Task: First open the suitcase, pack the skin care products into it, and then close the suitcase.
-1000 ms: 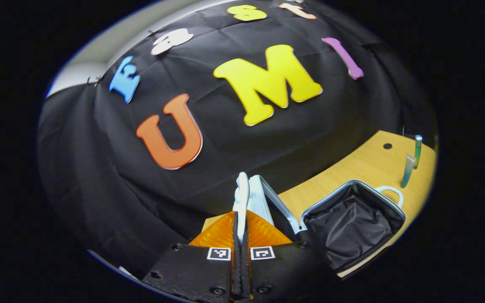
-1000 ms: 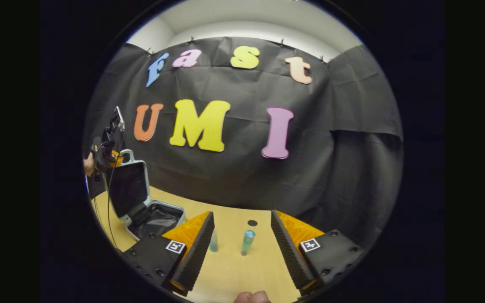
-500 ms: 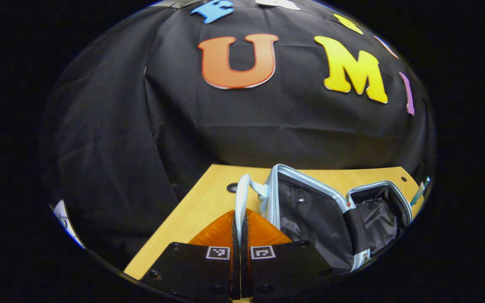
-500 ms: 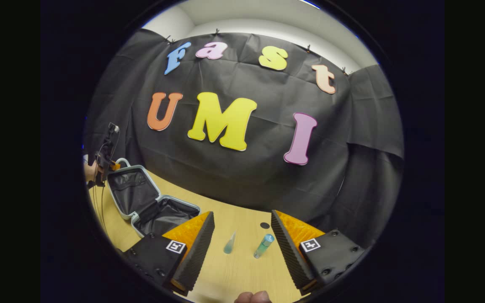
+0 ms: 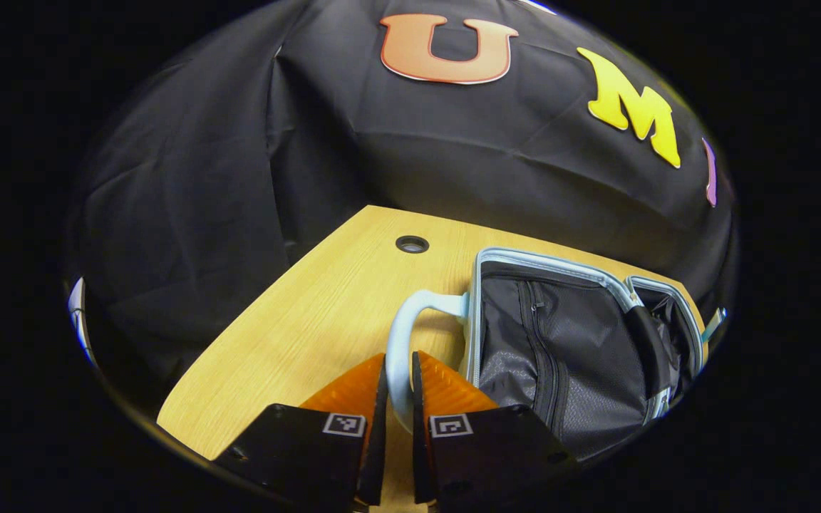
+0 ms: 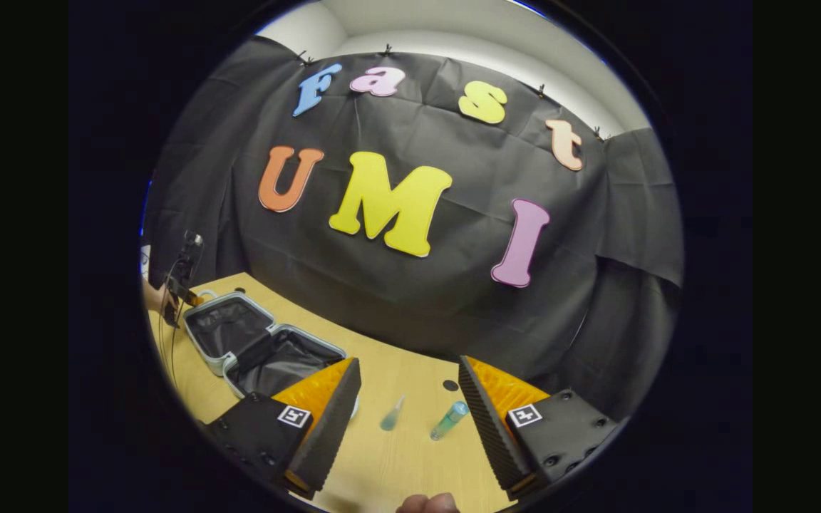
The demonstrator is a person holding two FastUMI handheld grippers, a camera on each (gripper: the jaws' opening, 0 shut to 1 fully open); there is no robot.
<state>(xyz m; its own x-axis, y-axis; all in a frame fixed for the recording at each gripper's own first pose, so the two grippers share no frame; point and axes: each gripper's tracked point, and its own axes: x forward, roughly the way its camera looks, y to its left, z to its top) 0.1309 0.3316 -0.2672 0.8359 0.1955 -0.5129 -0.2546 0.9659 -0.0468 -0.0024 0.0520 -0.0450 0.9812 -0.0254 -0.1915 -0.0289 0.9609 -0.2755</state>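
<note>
Wooden light table is carrying the pale blue hard suitcase, lid laid open.
I am pinching its white curved handle with my left gripper; a second ago the lid stood upright. My right gripper is gaping empty toward two teal skin care bottles.

I see a recording booth: black cloth wall pinned up behind a bare wooden table, plain pale wall above.

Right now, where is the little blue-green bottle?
In the right gripper view the bottle stands on the wooden table, just inside the right gripper's right finger, with the open suitcase off to the left.
</note>
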